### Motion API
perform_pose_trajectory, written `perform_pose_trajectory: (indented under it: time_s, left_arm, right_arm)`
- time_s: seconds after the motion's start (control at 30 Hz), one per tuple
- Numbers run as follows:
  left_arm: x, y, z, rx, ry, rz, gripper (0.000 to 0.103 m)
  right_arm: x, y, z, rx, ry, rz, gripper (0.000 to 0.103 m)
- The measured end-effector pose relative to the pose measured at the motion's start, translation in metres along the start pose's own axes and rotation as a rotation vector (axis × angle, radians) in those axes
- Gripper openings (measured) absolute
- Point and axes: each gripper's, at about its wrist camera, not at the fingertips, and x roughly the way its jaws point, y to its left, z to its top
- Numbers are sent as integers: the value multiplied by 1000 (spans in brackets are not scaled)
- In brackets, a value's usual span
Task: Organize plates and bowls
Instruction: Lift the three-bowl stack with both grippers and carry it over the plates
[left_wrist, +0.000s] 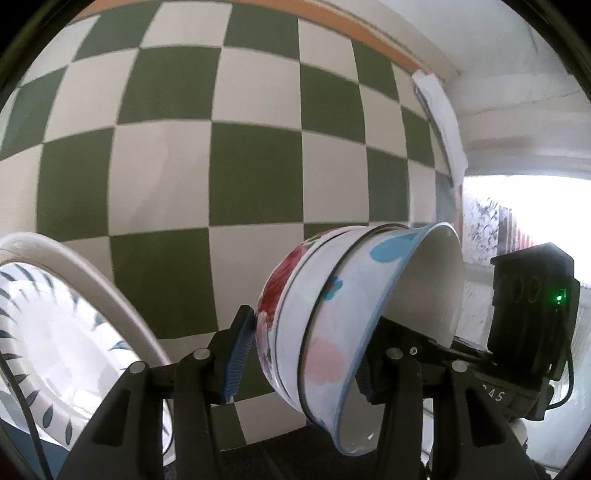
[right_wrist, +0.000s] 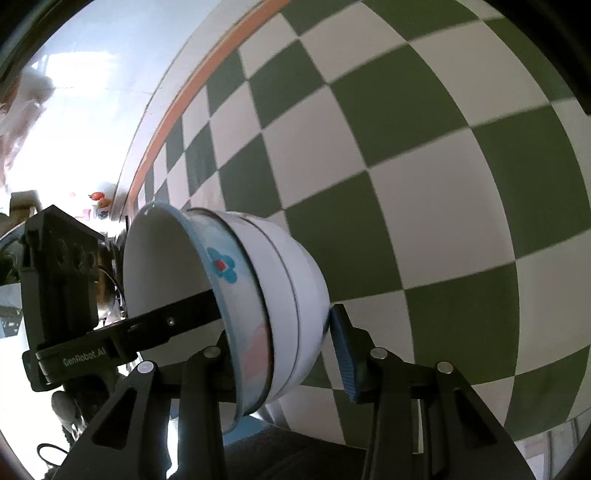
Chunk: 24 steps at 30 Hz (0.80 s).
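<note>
Left wrist view: left tongs (left_wrist: 299, 350) straddle a nested stack of bowls (left_wrist: 354, 314), tilted on its side, mouth toward 3 o'clock. Blue pad at 9 o'clock sits against the base of the outer floral bowl (left_wrist: 275, 295); the opposite finger goes inside the rim of the blue-rimmed bowl (left_wrist: 417, 266). Reads as clenched on the stack, though the inner pad contact is hidden by the bowl wall. Right tongs (left_wrist: 436, 350) come in from 4 o'clock, one finger reaching into the same bowl mouth. At 8 o'clock a plate with a dark leaf pattern (left_wrist: 55, 332), cut off by the frame, with a white rim of a second dish behind it. Green-and-white checkered cloth (left_wrist: 221, 147) on the worktop fills the rest.

Right wrist view: same stack (right_wrist: 258, 302), mouth now toward 9 o'clock. Right tongs (right_wrist: 280, 343) span it: blue pad at 3 o'clock touching the outer bowl's base; the other finger is hidden behind the rim. Grasping the stack, I judge. Left tongs (right_wrist: 122, 332) enter from 8 o'clock, finger inside the bowl.

Progress: bowls already nested, stack held off the cloth by both tongs, not yet set down. Plates partly gathered at best. Destination not visible. Background at 9–10 o'clock is blown out; bowl count unclear, at least three rims.
</note>
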Motion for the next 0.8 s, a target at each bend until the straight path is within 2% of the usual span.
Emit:
perform_pose_trajectory:
  time_s: [0.4, 0.6, 0.8]
  left_arm:
    - [-70, 30, -7, -2, -95, -14, 45]
    - [-99, 62, -19, -23, -120, 3, 45]
    - [-111, 103, -35, -67, -128, 18, 45]
  right_arm:
    - [-14, 70, -4, -109, -24, -6, 39]
    - [4, 111, -17, -148, -11, 3, 38]
    - [42, 148, -31, -182, 32, -5, 37]
